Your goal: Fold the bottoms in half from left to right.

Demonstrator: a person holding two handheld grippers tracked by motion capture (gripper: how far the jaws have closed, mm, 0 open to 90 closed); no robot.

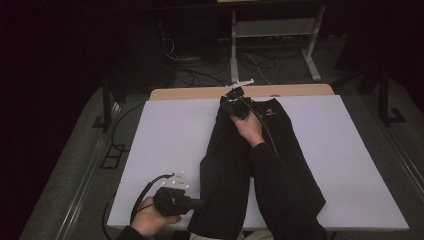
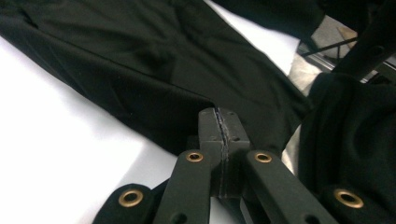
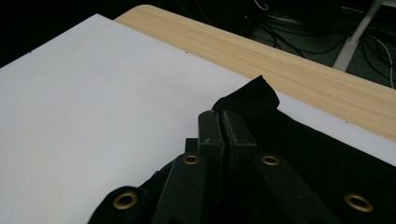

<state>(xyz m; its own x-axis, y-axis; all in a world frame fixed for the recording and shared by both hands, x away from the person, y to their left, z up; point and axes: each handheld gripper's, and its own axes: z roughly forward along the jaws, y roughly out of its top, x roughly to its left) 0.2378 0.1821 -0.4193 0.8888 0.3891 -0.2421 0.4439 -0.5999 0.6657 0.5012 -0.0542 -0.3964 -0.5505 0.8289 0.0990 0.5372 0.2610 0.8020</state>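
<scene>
Black pants (image 1: pixel 235 165) lying on the white board (image 1: pixel 165 145) of the table, in the middle. Long way running from the near edge up to the far edge, a bit slanted, near end hanging over the front. Wider spread toward the near right side.

Left gripper (image 1: pixel 200 204) down low at the near left, pointing sideways at the near edge of the pants. Held in the left hand (image 1: pixel 150 216), cable looping out to the left. In the left gripper view, tongs pressed tight together (image 2: pixel 219 128), tips right at the cloth edge; hard to tell if any cloth is pinched.

Right gripper (image 1: pixel 235 106) far out at the top end of the pants, right arm stretched long over the cloth in a dark sleeve (image 1: pixel 280 195), right hand (image 1: pixel 248 127) just behind it. In the right gripper view, tongs squeezed nearly shut (image 3: pixel 219 128) on a pinch of black cloth, a small corner (image 3: pixel 254 95) sticking up past the tips. Wooden table edge (image 3: pixel 299 60) just beyond.
</scene>
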